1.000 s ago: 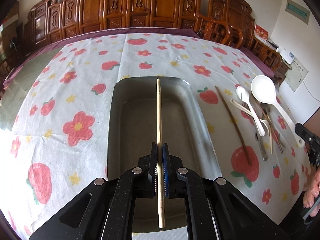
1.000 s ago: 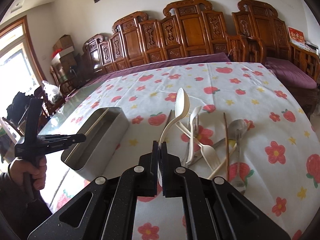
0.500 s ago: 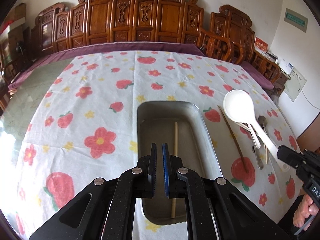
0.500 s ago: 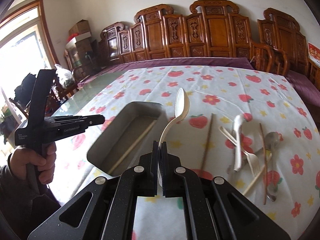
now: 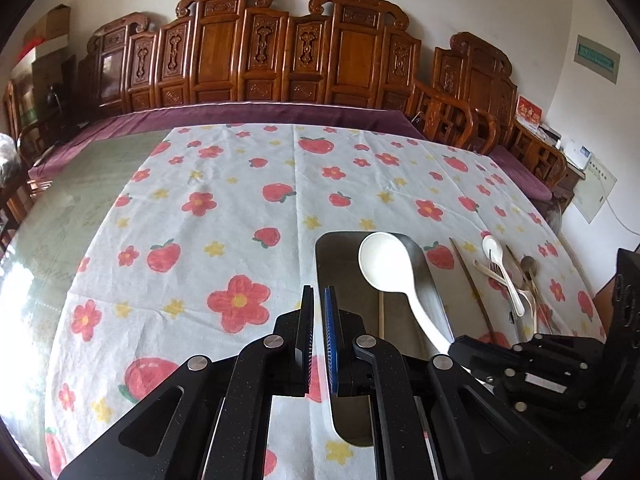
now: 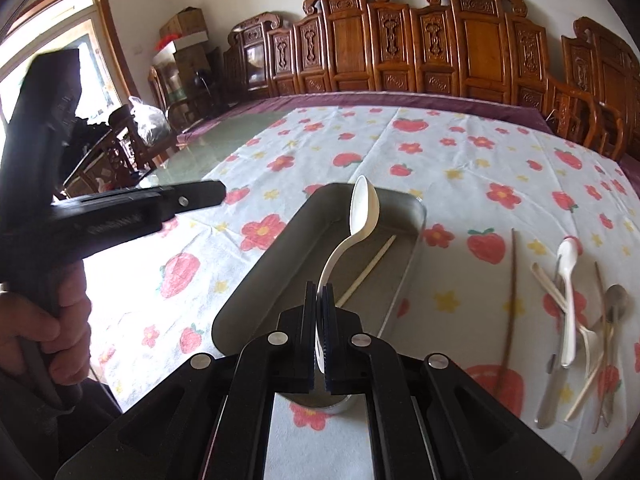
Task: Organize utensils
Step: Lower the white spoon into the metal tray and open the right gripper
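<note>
Right tongs (image 6: 319, 332): clenched on the handle end of a large white spoon (image 6: 362, 210), held above the metal tray (image 6: 256, 280); spoon's long axis runs away from the tongs toward 12 o'clock, bowl at the far end and turned on edge in the right wrist view, hanging over the tray's far half. Left tongs (image 5: 317, 340): released, a narrow gap between the pads, nothing gripped, positioned over the tray's left rim at the cloth's edge. Tray: rectangular, long axis running near to far on the bench (image 5: 100, 184), on a white cloth printed with red flowers and strawberries (image 5: 240, 184). Inside it, one pale chopstick (image 6: 366, 270) lies flat on the floor, roughly parallel to the tray's long sides, far tip toward 1 o'clock. At 3 o'clock of the tray, on the cloth: a dark brown chopstick (image 6: 510, 296) lying apart, pointing toward 12 o'clock; further right, a loose heap (image 6: 576, 320) of a small white spoon, pale forks, chopsticks and metal spoons, crossed over one another.
</note>
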### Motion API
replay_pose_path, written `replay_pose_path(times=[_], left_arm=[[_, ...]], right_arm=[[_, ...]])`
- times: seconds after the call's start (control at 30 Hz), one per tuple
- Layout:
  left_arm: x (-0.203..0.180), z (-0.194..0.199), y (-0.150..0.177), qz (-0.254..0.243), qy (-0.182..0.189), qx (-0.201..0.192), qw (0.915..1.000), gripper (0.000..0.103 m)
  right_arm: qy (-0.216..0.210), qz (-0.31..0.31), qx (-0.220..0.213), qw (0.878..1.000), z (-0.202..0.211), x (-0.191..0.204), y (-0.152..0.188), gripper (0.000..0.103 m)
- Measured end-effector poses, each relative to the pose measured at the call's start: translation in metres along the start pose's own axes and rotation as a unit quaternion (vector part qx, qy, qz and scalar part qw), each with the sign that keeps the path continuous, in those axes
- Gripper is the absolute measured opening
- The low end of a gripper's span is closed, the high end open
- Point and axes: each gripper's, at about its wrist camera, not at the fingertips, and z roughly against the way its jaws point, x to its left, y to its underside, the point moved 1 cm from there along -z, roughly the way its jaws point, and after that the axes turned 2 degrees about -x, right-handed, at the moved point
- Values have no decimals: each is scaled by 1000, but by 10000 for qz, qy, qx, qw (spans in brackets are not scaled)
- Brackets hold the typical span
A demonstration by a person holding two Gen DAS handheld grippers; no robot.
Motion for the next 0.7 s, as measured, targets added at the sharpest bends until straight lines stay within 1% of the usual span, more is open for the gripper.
replay_pose_path(times=[0.07,0.17,0.23,0.33,0.43,0.53,0.7], left_arm=[[1,0,-1,25,-8,-8,10000,5],[1,0,0,30,-25,-6,10000,5],[1,0,0,25,-32,6,10000,5],[-1,-1,0,10,-31,18,10000,5],[-6,-3,0,-21,-8,18,10000,5],[-15,-5,2,-62,45,15,10000,5],[-40,-7,4,-244,194,7,9995,5]], right_arm=[[-27,-59,96,9999,-12,1,1,4],[-191,-243,297,9991,-26,-2,3,5],[-233,-295,277,9989,-28,-3,5,8],[-295,-264,248,9989,-23,-4,5,8],[-269,-207,124,9993,-8,-8,4,8],[-145,-98,-33,9998,14,-19,5,8],[287,-98,-215,9993,53,-60,15,8]])
